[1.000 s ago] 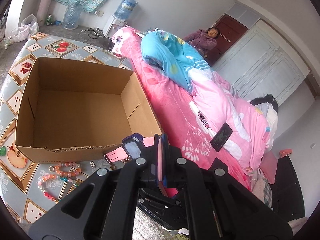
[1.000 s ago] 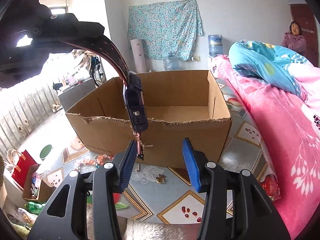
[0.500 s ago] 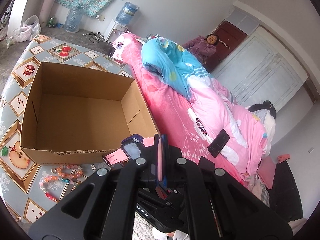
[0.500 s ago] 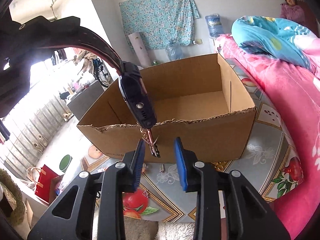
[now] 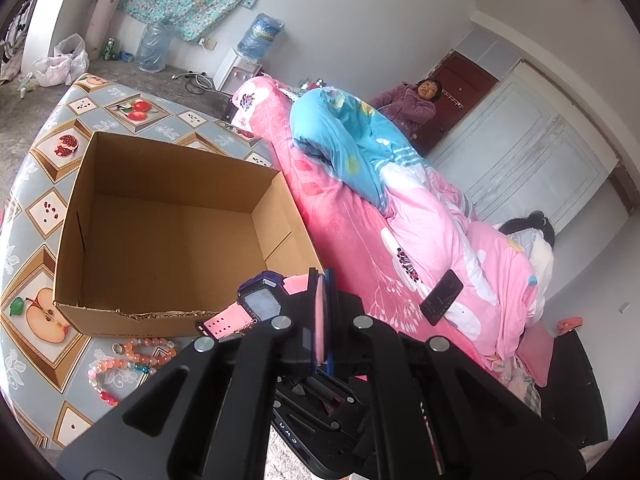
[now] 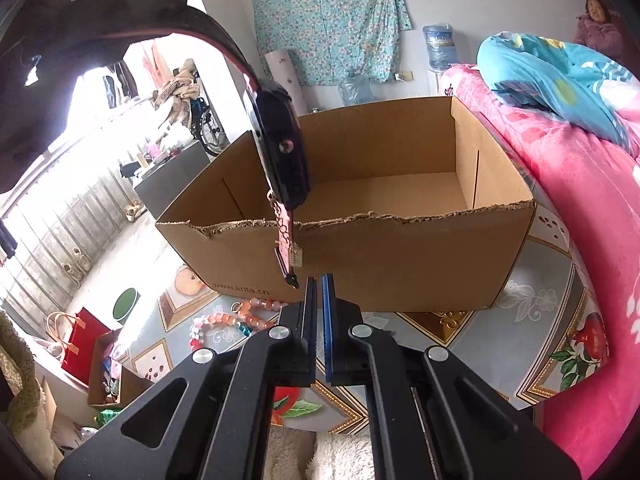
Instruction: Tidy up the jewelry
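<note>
My left gripper (image 5: 320, 280) is shut on the pink strap of a smartwatch (image 5: 260, 306), held in the air near the front right corner of an open, empty cardboard box (image 5: 168, 236). In the right wrist view the watch (image 6: 282, 160) hangs in front of the box (image 6: 360, 248), with a thin chain (image 6: 286, 236) dangling from it. My right gripper (image 6: 318, 280) has its jaws nearly together just below the strap end, holding nothing I can make out. A bead necklace (image 5: 132, 360) lies on the tablecloth in front of the box; it also shows in the right wrist view (image 6: 236, 320).
The box stands on a fruit-patterned tablecloth (image 5: 40, 216). A bed with a pink blanket (image 5: 360, 232) lies right of it, with a black phone (image 5: 442, 298) on it. A small gold piece (image 6: 450, 318) lies by the box front.
My right gripper has closed from wide open to nearly shut and moved in under the hanging watch. The left gripper has risen slightly, still holding the watch.
</note>
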`<state>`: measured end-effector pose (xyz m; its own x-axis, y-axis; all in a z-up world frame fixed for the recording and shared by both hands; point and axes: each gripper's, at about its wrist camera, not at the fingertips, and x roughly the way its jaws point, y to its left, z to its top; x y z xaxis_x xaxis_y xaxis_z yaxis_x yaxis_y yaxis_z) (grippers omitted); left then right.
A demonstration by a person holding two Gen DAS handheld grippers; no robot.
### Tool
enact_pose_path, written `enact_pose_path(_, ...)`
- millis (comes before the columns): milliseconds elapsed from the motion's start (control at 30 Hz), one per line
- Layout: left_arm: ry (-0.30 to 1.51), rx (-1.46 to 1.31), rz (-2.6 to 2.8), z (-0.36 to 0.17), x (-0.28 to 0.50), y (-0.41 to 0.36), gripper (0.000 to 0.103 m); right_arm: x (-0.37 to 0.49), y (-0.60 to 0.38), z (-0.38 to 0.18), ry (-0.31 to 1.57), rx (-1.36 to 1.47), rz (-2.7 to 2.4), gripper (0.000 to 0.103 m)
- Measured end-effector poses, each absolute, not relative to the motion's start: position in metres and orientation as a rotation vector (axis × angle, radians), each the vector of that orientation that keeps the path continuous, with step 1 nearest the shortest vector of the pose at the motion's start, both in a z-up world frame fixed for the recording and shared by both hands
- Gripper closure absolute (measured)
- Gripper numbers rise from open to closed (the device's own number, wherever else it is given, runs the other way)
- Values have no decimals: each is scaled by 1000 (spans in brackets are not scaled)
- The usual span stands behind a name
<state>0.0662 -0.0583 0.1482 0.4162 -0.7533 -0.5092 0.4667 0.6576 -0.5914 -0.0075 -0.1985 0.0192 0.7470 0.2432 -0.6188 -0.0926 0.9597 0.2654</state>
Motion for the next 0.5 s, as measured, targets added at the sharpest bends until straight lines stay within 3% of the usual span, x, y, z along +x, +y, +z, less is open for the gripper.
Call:
enact_pose_path(267, 836, -401, -782, 146, 67, -53, 101, -9, -193, 19, 705, 206, 218, 96)
enact_pose_path(367, 838, -402, -784, 146, 68, -53, 101, -9, -187, 28, 668, 160, 206, 61)
enact_pose_path(500, 840, -398, -791, 145, 67, -53, 101, -3, -182, 36, 640, 121, 199, 60)
